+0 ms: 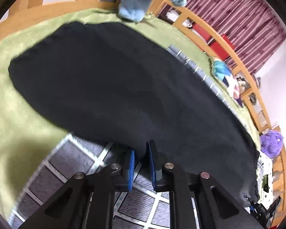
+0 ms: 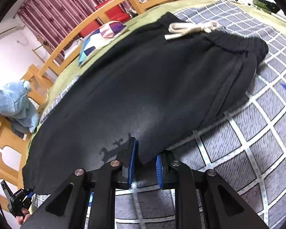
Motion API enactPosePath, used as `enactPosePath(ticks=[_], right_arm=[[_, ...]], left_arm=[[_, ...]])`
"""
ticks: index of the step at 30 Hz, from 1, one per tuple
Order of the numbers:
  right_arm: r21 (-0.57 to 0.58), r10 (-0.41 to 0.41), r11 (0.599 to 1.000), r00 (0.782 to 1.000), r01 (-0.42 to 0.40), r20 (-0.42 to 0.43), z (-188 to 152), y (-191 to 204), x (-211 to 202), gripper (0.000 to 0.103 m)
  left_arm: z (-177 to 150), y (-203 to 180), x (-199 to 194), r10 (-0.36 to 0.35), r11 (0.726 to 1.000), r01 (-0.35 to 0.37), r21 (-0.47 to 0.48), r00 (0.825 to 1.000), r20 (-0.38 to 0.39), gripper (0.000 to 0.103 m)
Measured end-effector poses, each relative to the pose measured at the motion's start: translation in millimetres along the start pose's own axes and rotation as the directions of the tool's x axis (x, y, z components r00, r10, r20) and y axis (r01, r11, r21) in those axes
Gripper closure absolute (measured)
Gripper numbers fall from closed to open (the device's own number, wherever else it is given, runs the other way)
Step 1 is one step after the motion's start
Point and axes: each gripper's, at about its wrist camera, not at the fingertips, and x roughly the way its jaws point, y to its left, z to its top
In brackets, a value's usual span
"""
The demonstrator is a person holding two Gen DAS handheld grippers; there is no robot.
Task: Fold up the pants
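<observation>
Up close, the right gripper [image 2: 145, 164] has its blue-padded jaws clamped on a fold of the black pants [image 2: 143, 87], pinching the near edge of the cloth between the pads. The left gripper [image 1: 141, 165] sits at the same near edge further along; its jaws stand a little apart, and whether any cloth is caught between them cannot be told, as the dark fabric reaches only to their tips. From the jaws the pants spread away as one long dark sheet across the bed, lying partly on a grey checked blanket [image 2: 257, 133] and partly on a green cover [image 1: 13, 95]. At the far end of the pants from the left gripper lies the elastic waistband with its white drawstring [image 2: 190, 29] tied in a loose bow on top. Beyond the pants, a colourful patchwork pillow [image 2: 101, 40] rests on the green cover, just beside the wooden bed rail [image 2: 70, 49]. A light blue plush toy [image 2: 13, 103] is draped over that rail near the pants' leg end, and a purple plush [image 1: 271, 143] sits by the rail past the waistband end.
</observation>
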Motion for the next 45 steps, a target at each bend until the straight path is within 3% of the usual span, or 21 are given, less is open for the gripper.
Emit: enactPosePath(ticks=[9, 14, 19, 25, 28, 30, 31, 33, 35, 37, 39, 45], right_arm=[[-0.118, 0.029, 0.993, 0.998, -0.024, 0.047, 48, 43, -27, 0.088], [-0.155, 0.059, 0.987, 0.993, -0.043, 0.099, 89, 66, -29, 0.089], [-0.216, 0.06, 0.976, 0.989, -0.029, 0.138, 138, 98, -5, 0.089], [-0.255, 0.028, 0.967, 0.99, 0.008, 0.139, 191, 129, 64, 0.089], [-0.234, -0.022, 0.971, 0.994, 0.046, 0.103, 200, 130, 109, 0.087], [-0.218, -0.052, 0.974, 0.997, 0.064, 0.059, 195, 124, 137, 0.081], [-0.21, -0.067, 0.975, 0.997, 0.073, 0.038, 190, 120, 148, 0.069], [-0.204, -0.081, 0.976, 0.997, 0.075, -0.021, 176, 112, 157, 0.063], [-0.204, -0.065, 0.978, 0.997, 0.054, -0.046, 161, 105, 149, 0.061], [-0.223, -0.053, 0.974, 0.998, 0.041, -0.046, 146, 98, 132, 0.047], [-0.242, -0.049, 0.969, 0.998, 0.039, -0.036, 127, 90, 108, 0.046], [-0.249, -0.051, 0.967, 0.999, 0.046, -0.015, 76, 46, 51, 0.037]], left_arm=[[58, -54, -28, -0.057, 0.991, 0.046, 0.123, 0.995, 0.086, 0.09], [103, -89, -22, -0.044, 0.975, 0.01, 0.221, 0.988, 0.148, 0.09], [146, -121, 17, 0.007, 0.968, -0.052, 0.247, 0.984, 0.18, 0.09], [170, -148, 81, 0.06, 0.958, -0.107, 0.265, 0.982, 0.178, 0.09], [165, -153, 113, 0.104, 0.945, -0.14, 0.295, 0.985, 0.136, 0.089], [157, -153, 123, 0.121, 0.938, -0.15, 0.311, 0.986, 0.113, 0.074], [151, -153, 123, 0.124, 0.937, -0.154, 0.315, 0.986, 0.111, 0.069], [139, -151, 115, 0.098, 0.936, -0.126, 0.328, 0.99, 0.1, 0.045], [125, -151, 103, 0.088, 0.936, -0.113, 0.335, 0.992, 0.089, 0.035], [111, -148, 88, 0.076, 0.937, -0.101, 0.335, 0.993, 0.086, 0.034], [94, -142, 71, 0.054, 0.942, -0.071, 0.327, 0.997, 0.059, 0.029], [29, -96, 44, -0.028, 0.978, 0.032, 0.208, 0.999, -0.023, 0.029]])
